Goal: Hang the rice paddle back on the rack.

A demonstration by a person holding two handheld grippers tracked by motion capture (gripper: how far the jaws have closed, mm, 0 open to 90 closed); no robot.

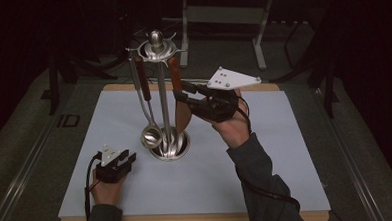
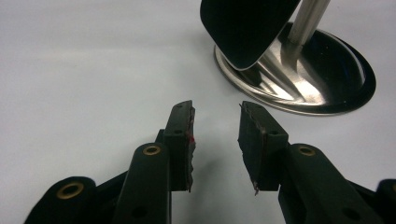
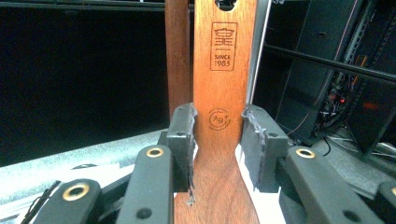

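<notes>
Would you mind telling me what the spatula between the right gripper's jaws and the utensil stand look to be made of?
The spatula looks like reddish-brown wood with a smooth finish: grain lines run along it, and a stamped logo reads "SINCE 1983". The stand appears to be polished metal, probably stainless steel: its base mirrors its surroundings and the pole gleams silver.

Brown wooden spatula (image 3: 219,93), upright, hanging on steel utensil stand (image 1: 157,47), blade down

wooden spatula handle (image 3: 223,93) | "SINCE 1983" | circled "Ag+"
</notes>
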